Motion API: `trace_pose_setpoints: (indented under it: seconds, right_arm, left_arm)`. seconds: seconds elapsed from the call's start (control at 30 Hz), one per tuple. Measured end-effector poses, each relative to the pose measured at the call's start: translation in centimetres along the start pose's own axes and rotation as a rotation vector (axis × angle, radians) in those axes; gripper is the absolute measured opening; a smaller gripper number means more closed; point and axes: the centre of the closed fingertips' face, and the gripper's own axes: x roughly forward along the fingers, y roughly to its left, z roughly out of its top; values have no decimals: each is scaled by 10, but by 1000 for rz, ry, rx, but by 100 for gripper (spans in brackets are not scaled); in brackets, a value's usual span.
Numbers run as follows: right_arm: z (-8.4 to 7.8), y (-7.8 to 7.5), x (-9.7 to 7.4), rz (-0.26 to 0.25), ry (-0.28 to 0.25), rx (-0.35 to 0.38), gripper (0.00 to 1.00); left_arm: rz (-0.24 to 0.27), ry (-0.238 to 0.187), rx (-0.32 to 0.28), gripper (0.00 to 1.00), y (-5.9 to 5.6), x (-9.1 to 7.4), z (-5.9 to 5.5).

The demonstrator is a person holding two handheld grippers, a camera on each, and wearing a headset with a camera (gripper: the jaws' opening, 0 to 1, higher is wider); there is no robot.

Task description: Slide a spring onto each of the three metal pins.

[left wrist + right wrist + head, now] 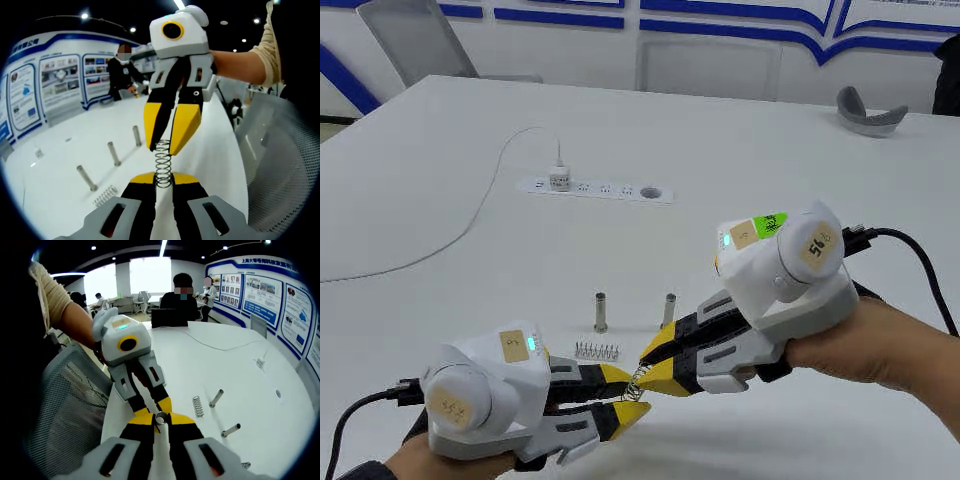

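Observation:
One spring (pixel 636 383) is stretched between my two grippers, low over the white table (pixel 440 180). My left gripper (pixel 630 394) is shut on its near end and my right gripper (pixel 650 365) is shut on the other end. In the left gripper view the spring (pixel 162 164) rises from my own jaws (pixel 163 179) to the right gripper's yellow fingertips (pixel 182 125). Behind it stand three metal pins (pixel 114 153), all bare. Two pins (pixel 601 312) are upright in the head view. A second spring (pixel 597 351) lies flat in front of them. The right gripper view looks down the held spring (pixel 160 418) end-on.
A white power strip (pixel 595 187) with a plugged cable (pixel 485 205) lies further back on the table. A grey curved object (pixel 868 112) sits at the far right edge. A mesh chair (pixel 280 165) stands beside the table. People are in the background.

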Motion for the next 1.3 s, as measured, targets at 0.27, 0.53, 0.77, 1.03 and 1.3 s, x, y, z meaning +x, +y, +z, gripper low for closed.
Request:
trace_pose_setpoints:
  seconds: [0.27,0.53,0.77,1.03,1.3]
  right_arm:
    - [8,0,3,-4,-22,-6,11]
    - [9,-1,4,-11,-30,-4,11]
    - [9,-1,4,-11,-32,-1,11]
    - [8,-4,1,-21,-35,6,11]
    - [8,-8,-3,-34,-38,10,11]
  left_arm:
    - [3,-14,-11,12,1,0,3]
    - [5,-21,-22,12,1,1,4]
    - [13,-25,-41,17,3,1,4]
    - [36,-30,-65,24,8,-4,2]
    - [62,-40,-94,31,15,-10,2]
